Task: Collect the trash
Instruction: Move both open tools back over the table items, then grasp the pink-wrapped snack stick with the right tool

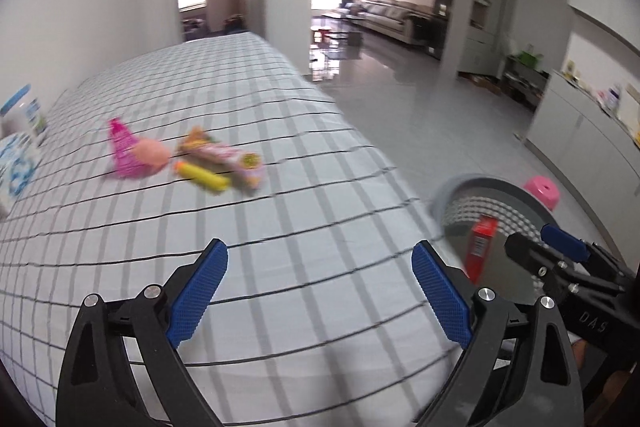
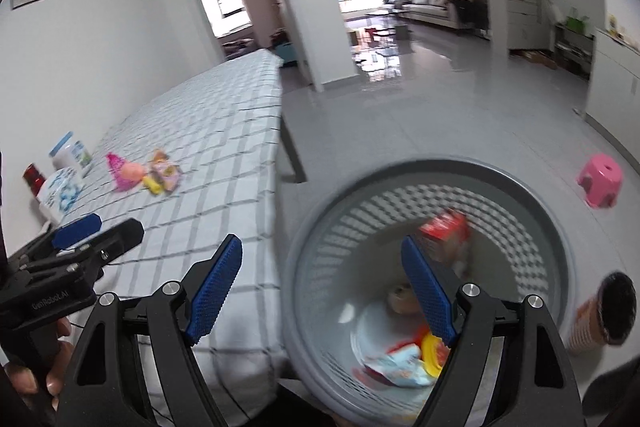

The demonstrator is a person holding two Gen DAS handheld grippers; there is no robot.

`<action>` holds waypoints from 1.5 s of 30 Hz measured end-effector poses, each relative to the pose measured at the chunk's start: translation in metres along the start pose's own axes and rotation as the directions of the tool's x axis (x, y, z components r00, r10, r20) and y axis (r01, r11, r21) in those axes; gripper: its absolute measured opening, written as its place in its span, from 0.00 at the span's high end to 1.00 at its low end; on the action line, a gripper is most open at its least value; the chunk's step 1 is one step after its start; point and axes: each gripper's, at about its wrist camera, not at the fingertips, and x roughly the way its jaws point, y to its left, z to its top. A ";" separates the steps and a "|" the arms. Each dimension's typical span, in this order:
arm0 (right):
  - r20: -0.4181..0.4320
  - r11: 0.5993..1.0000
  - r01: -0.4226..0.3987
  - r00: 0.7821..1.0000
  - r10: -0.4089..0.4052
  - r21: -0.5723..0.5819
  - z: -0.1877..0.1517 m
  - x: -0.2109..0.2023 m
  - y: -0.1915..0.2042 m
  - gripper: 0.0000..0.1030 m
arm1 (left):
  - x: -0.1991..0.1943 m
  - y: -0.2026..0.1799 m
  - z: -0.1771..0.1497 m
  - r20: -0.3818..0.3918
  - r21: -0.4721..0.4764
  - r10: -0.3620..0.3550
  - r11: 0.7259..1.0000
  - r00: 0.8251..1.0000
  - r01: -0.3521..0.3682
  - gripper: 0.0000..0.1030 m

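Observation:
A small heap of trash lies on the checked tablecloth: a pink wrapper (image 1: 124,147), a yellow tube (image 1: 204,177) and a pink-and-brown packet (image 1: 224,153); it also shows in the right wrist view (image 2: 144,171). A grey mesh bin (image 2: 420,195) stands on the floor beside the table and holds a red carton (image 2: 444,231) and several wrappers (image 2: 404,363). My left gripper (image 1: 320,287) is open and empty over the table's near part. My right gripper (image 2: 320,287) is open and empty above the bin's rim.
A white jar (image 1: 24,115) and a blue-and-white packet (image 1: 16,167) stand at the table's left by the wall. A pink stool (image 2: 600,183) and a brown paper cup (image 2: 600,311) are on the floor right of the bin. Cabinets line the right wall.

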 end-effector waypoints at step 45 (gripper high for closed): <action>-0.256 0.911 -0.177 0.963 0.082 -0.373 0.081 0.197 0.187 0.24 | 0.025 0.180 0.008 -0.063 -0.293 0.276 0.914 0.959 -0.282 0.10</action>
